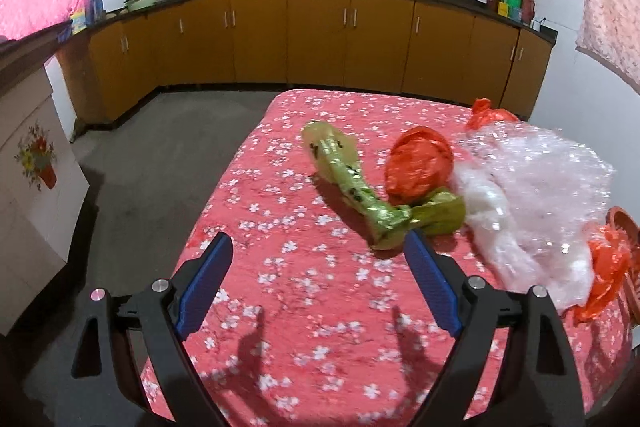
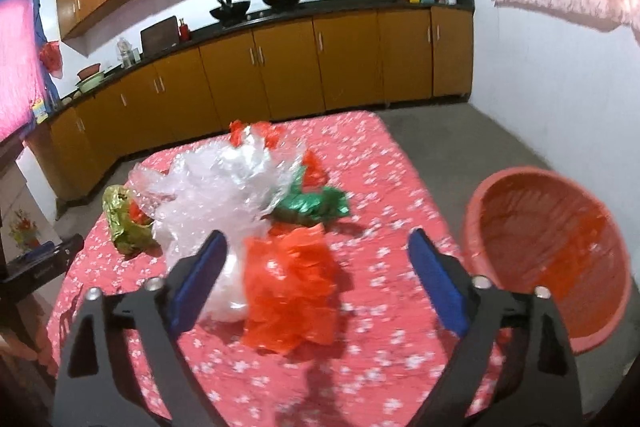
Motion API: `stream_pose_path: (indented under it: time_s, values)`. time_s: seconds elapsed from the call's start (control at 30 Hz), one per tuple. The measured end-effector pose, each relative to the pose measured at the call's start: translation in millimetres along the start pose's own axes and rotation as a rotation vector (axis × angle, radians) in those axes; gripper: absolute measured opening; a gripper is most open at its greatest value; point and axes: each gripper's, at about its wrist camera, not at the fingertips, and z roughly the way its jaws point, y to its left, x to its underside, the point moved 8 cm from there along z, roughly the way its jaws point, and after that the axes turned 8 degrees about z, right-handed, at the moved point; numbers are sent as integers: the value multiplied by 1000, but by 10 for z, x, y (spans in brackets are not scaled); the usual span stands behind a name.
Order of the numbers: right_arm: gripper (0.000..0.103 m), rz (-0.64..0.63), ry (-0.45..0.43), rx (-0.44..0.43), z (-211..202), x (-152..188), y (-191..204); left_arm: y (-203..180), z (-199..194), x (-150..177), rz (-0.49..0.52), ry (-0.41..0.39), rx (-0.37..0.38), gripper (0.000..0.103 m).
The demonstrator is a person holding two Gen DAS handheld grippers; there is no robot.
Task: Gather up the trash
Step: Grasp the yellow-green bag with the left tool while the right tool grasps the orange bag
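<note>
Orange bag (image 2: pixel 290 291) between spread right tool (image 2: pixel 316 247) fingers; basin (image 2: pixel 500 187) beside.

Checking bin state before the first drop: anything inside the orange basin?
The orange basin looks empty in the right wrist view: only its bare ribbed wall shows. Its near lower part is hidden behind the right gripper, whose jaws stand open.

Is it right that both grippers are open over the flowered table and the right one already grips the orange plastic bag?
Not quite. In the right wrist view the right gripper is open, its fingers wide on either side of the orange plastic bag, which lies loose on the flowered table. The left gripper is open too, as you said.
</note>
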Motion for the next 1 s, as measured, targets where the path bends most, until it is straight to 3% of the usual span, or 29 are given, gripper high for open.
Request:
stream_pose_path:
  time_s: [0.17, 0.43, 0.53, 0.6, 0.8, 1.0]
  values:
    - [72, -38, 41, 55, 245, 109, 80, 7, 120, 12, -11, 27, 8, 87]
    - [68, -92, 104, 105, 458, 304, 31, -113, 269, -31, 16, 39, 23, 87]
    - [49, -107, 125, 121, 519, 359, -14, -193, 350, -67, 28, 54, 29, 87]
    - [43, -91, 142, 116, 538, 371, -68, -236, 417, -93, 34, 67, 27, 86]
    - [40, -86, 139, 116, 526, 341, -137, -287, 640, -80, 18, 129, 33, 73]
    - [40, -89, 139, 116, 516, 355, -139, -356, 759, -10, 18, 170, 45, 53]
